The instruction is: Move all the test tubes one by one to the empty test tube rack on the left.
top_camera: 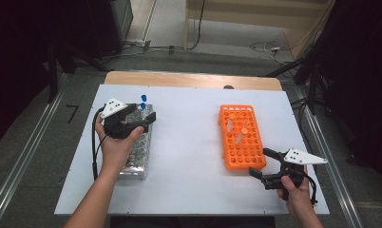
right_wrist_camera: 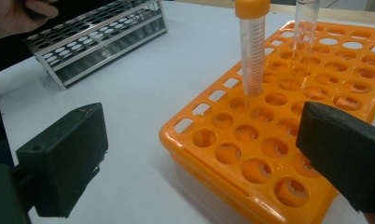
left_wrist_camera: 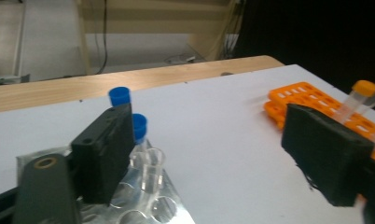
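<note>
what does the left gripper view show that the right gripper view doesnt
Left gripper view alone: two blue-capped tubes standing in the metal rack, an uncapped clear tube beside them, and the wooden table edge beyond.

Right gripper view alone: the metal rack's side frame and the orange rack's empty holes up close, plus a capless clear tube.

Both: the white tabletop, both racks, an orange-capped tube, and open tongs with nothing between them.

A clear uncapped tube [left_wrist_camera: 151,173] stands upright in the metal rack [top_camera: 138,154], just beside two blue-capped tubes [left_wrist_camera: 138,127] at the rack's far end. The rack lies lengthwise on the table's left side.
</note>
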`<state>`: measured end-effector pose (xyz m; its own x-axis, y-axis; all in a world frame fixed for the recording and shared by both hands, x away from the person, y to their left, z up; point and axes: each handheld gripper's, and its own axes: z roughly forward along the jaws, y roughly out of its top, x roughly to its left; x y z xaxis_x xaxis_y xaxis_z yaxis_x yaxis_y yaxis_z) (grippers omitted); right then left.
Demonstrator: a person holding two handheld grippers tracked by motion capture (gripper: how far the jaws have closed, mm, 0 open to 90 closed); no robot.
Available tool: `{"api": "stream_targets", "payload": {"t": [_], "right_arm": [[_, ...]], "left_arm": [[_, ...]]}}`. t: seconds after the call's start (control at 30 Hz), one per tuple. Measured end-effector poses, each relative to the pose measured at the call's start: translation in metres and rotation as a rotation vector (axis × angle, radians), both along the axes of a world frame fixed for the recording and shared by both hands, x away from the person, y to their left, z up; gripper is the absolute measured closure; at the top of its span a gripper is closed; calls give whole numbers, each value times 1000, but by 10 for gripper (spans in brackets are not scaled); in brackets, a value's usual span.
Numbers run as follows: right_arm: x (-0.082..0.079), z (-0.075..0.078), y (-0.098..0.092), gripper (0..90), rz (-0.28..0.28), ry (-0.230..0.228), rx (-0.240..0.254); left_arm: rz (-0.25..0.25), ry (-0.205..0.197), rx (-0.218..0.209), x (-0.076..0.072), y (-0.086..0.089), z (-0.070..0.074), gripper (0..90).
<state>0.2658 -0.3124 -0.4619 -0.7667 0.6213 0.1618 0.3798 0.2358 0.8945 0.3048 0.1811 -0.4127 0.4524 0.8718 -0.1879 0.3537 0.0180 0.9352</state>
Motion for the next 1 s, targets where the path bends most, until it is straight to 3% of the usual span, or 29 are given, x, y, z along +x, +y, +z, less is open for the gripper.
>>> {"api": "stream_targets", "payload": {"t": [0.2, 0.47, 0.63, 0.77, 1.0], "right_arm": [[4, 2, 0, 11, -10, -5, -1], [14, 5, 2, 20, -38, -5, -19], [22, 8, 2, 21, -49, -2, -26], [30, 10, 1, 30, -64, 5, -23], [49, 10, 3, 93, -113, 26, -39]], "left_arm": [[-68, -10, -29, -18, -7, 1, 40], [-129, -22, -36, -39, -17, 0, 0], [-149, -40, -41, -51, -21, -1, 0], [-163, -38, -20, -57, -24, -2, 0], [-171, -21, -21, -63, -25, -9, 0]]}}
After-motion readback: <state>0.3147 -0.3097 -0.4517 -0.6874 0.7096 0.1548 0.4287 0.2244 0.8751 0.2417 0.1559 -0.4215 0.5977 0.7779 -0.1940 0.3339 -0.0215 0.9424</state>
